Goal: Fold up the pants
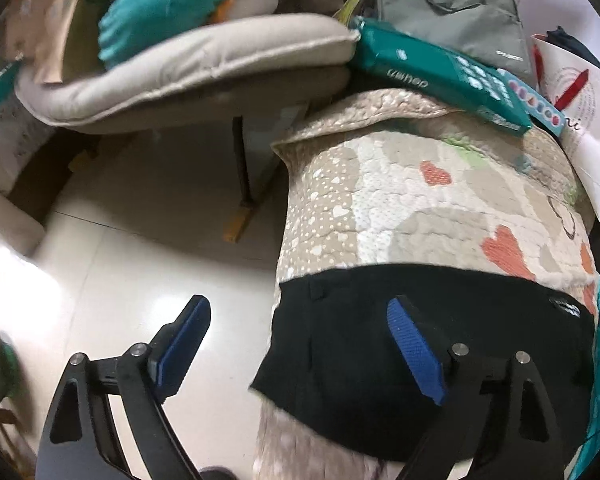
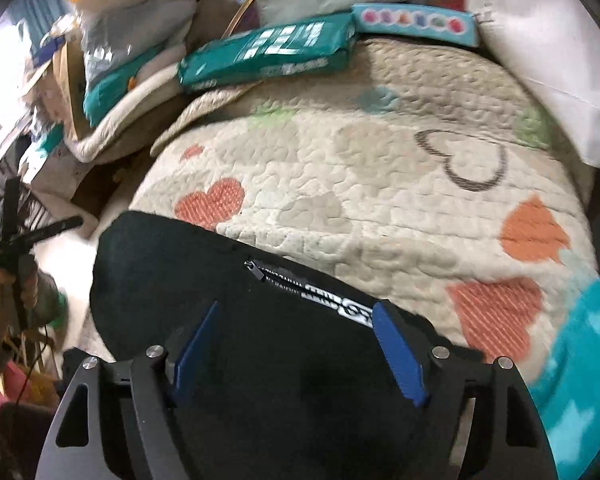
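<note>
Two hand-held grippers descend on black pants (image 2: 204,280) spread across a heart-print quilt (image 2: 380,168). Nearest the lens, the right gripper (image 2: 296,344) has its blue fingers (image 2: 398,356) spread wide, empty, poised over the zip pocket and white logo at about 12 o'clock from the fingertips. The left gripper (image 1: 300,344) likewise stands wide apart and holds nothing: one finger (image 1: 416,352) hangs above the cloth, the other above bare floor (image 1: 140,280) at 9 o'clock, straddling the garment's left edge. Whether either touches the fabric cannot be told. This reads as the approach before the first grasp; the next move calls for lowering onto an edge, pinching the cloth on both sides, then lifting and carrying it over. Beyond, at 12 o'clock, teal packets (image 2: 268,56) and a cushioned chair (image 1: 188,68) crowd the quilt's far end.
</note>
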The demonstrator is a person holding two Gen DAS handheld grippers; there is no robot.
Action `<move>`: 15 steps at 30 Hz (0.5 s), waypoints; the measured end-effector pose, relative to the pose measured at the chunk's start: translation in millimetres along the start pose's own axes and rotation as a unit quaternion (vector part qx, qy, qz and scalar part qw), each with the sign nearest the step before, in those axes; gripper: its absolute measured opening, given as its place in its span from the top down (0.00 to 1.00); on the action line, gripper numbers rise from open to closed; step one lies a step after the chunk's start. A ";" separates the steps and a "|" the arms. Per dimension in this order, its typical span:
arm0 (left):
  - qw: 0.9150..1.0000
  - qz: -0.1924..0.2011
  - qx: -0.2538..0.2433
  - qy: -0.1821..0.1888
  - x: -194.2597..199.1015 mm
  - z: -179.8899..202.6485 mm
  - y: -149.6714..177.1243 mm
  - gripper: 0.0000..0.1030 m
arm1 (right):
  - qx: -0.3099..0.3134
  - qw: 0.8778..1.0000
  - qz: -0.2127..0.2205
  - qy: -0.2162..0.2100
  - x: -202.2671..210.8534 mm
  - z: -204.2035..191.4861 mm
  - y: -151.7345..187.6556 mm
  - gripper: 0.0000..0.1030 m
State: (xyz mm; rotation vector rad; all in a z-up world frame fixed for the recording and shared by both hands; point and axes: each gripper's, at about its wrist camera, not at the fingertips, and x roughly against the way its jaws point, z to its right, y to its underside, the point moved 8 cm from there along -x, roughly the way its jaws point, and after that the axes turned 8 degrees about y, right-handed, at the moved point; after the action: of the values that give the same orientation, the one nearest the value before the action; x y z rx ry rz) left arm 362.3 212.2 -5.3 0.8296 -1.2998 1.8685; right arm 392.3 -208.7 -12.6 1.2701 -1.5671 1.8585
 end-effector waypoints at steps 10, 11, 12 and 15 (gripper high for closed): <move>0.999 -0.025 -0.015 0.045 -67.8 0.9 -13.9 0.13 | 0.074 0.997 -0.022 -0.001 -59.0 -34.2 -12.0 0.26; 0.998 -0.031 -0.020 0.050 -72.7 2.8 -13.1 0.13 | 0.078 0.997 -0.024 -0.002 -62.0 -36.1 -12.5 0.27; 0.997 -0.036 -0.029 0.055 -77.4 5.3 -10.9 0.13 | 0.083 0.996 -0.026 0.000 -66.2 -38.4 -13.1 0.28; 0.996 -0.036 -0.033 0.074 -79.1 8.7 -10.5 0.13 | 0.093 0.995 -0.033 0.006 -76.1 -40.8 -14.5 0.29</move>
State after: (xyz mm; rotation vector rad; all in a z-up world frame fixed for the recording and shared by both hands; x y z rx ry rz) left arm 415.3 191.8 -62.1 0.6809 -1.2170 1.7847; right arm 426.7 -148.0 -65.6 1.3706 -1.3541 2.0033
